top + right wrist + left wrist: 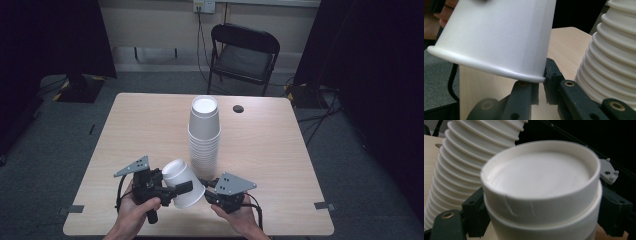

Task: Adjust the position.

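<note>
A single white foam cup [179, 181] hangs tilted over the table's front edge, base up and to the left, mouth down and to the right. My left gripper [183, 192] is shut across its wall; in the left gripper view the cup's base [541, 177] faces the camera, with one black jaw on each side. My right gripper [208, 193] is shut on the cup's rim [534, 78], pinched between its two jaws. Just behind stands a tall stack of upside-down white cups [204, 135], which is also in the left gripper view [461, 170] and the right gripper view [614, 62].
The light wooden table [145, 125] has a small black round hole [238, 108] near its far edge. A black folding chair [244, 52] stands beyond it. Grey tape marks lie at the front left corner [75, 208] and the front right corner [324, 205]. Dark curtains hang at both sides.
</note>
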Demonstrator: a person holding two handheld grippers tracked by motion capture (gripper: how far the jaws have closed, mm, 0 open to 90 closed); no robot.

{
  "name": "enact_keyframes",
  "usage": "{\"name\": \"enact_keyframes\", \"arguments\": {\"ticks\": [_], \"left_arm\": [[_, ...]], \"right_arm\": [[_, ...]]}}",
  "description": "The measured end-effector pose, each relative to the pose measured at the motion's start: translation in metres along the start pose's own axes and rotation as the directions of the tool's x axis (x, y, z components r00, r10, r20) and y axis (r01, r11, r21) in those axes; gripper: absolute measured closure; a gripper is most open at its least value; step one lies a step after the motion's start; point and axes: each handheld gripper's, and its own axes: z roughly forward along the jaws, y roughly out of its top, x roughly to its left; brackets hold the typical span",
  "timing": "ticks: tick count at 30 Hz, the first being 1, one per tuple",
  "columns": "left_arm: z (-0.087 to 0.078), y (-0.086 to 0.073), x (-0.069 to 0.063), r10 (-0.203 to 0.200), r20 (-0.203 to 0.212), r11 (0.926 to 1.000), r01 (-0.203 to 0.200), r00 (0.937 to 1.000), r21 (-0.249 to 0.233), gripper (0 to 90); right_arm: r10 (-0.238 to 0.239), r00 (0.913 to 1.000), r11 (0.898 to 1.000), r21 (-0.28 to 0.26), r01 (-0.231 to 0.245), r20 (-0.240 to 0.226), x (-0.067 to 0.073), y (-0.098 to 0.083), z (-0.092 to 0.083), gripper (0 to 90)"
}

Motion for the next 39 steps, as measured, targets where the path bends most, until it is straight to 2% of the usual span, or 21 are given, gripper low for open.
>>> {"name": "enact_keyframes", "arguments": {"ticks": [6, 12, 14, 16, 18, 19, 20, 22, 24, 25, 27, 28, 29, 31, 32, 36, 37, 38, 39], "left_arm": [[-0.01, 0.007, 0.003, 0.017, -0.033, 0.9992, -0.018, 0.9993, -0.036, 14.9], [-0.015, 0.011, 0.005, 0.028, -0.076, 0.9987, -0.032, 0.9967, -0.041, 15.3], [-0.016, 0.012, 0.005, 0.051, -0.092, 0.998, -0.054, 0.9945, -0.034, 15.4], [-0.016, 0.013, 0.004, 0.075, -0.09, 0.9971, -0.076, 0.9931, -0.002, 15.8], [-0.016, 0.012, 0.002, 0.092, -0.096, 0.9958, -0.092, 0.9911, 0.009, 16.3], [-0.016, 0.011, 0.001, 0.116, -0.107, 0.9931, -0.114, 0.9874, 0.025, 17.0], [-0.016, 0.01, 0.0, 0.142, -0.13, 0.9898, -0.139, 0.9813, 0.029, 17.3], [-0.017, 0.009, -0.001, 0.172, -0.142, 0.9849, -0.167, 0.9749, 0.046, 17.3], [-0.016, 0.01, 0.0, 0.185, -0.138, 0.9804, -0.173, 0.9731, 0.095, 16.9], [-0.015, 0.009, 0.0, 0.189, -0.136, 0.9791, -0.176, 0.9726, 0.102, 15.9], [-0.015, 0.008, -0.001, 0.23, -0.156, 0.9694, -0.212, 0.9608, 0.124, 18.6], [-0.014, 0.008, -0.001, 0.259, -0.177, 0.962, -0.236, 0.9496, 0.137, 20.6], [-0.014, 0.007, -0.002, 0.275, -0.186, 0.9571, -0.251, 0.9432, 0.145, 20.6], [-0.014, 0.008, -0.001, 0.269, -0.171, 0.9582, -0.245, 0.948, 0.148, 20.9], [-0.014, 0.008, -0.001, 0.274, -0.18, 0.9571, -0.249, 0.9448, 0.149, 21.6], [-0.013, 0.007, -0.002, 0.32, -0.17, 0.9404, -0.291, 0.9319, 0.176, 27.0], [-0.013, 0.007, -0.002, 0.334, -0.147, 0.9328, -0.304, 0.931, 0.194, 28.4], [-0.011, 0.006, -0.003, 0.352, -0.156, 0.9259, -0.319, 0.9229, 0.203, 28.2], [-0.01, 0.005, -0.002, 0.365, -0.136, 0.9176, -0.332, 0.9209, 0.219, 27.3]], "right_arm": [[0.009, 0.9998, 1.0, 0.023, -0.008, -0.015, 0.0, -0.002, 0.001, 84.1], [0.032, 0.9989, 0.997, 0.068, -0.03, -0.035, -0.004, -0.005, 0.003, 84.0], [0.037, 0.9984, 0.996, 0.086, -0.034, -0.042, -0.006, -0.006, 0.002, 84.0], [0.048, 0.9978, 0.994, 0.105, -0.043, -0.047, -0.008, -0.007, 0.002, 84.0], [0.055, 0.9974, 0.991, 0.123, -0.049, -0.047, -0.01, -0.009, 0.001, 84.0], [0.057, 0.9971, 0.99, 0.132, -0.049, -0.051, -0.011, -0.009, 0.0, 84.0], [0.061, 0.9968, 0.989, 0.14, -0.053, -0.052, -0.011, -0.01, -0.001, 84.0], [0.076, 0.9956, 0.986, 0.153, -0.067, -0.056, -0.013, -0.011, -0.003, 84.0], [0.087, 0.9946, 0.982, 0.172, -0.076, -0.056, -0.015, -0.012, -0.004, 84.0], [0.093, 0.9941, 0.98, 0.183, -0.082, -0.055, -0.016, -0.013, -0.004, 84.0], [0.111, 0.9922, 0.971, 0.218, -0.097, -0.056, -0.018, -0.014, -0.003, 84.0], [0.114, 0.9922, 0.968, 0.229, -0.099, -0.051, -0.019, -0.015, -0.003, 84.0], [0.122, 0.9913, 0.963, 0.245, -0.107, -0.048, -0.019, -0.016, -0.002, 84.0], [0.126, 0.9915, 0.959, 0.26, -0.113, -0.032, -0.02, -0.018, -0.002, 84.0], [0.132, 0.9907, 0.954, 0.274, -0.118, -0.032, -0.021, -0.019, -0.001, 84.0], [0.162, 0.9862, 0.937, 0.318, -0.144, -0.031, -0.023, -0.019, 0.0, 84.0], [0.173, 0.9841, 0.931, 0.333, -0.151, -0.038, -0.023, -0.019, 0.0, 84.0], [0.177, 0.9833, 0.927, 0.343, -0.153, -0.041, -0.024, -0.02, 0.001, 84.0], [0.183, 0.9821, 0.924, 0.35, -0.156, -0.044, -0.024, -0.02, 0.002, 84.0]]}}
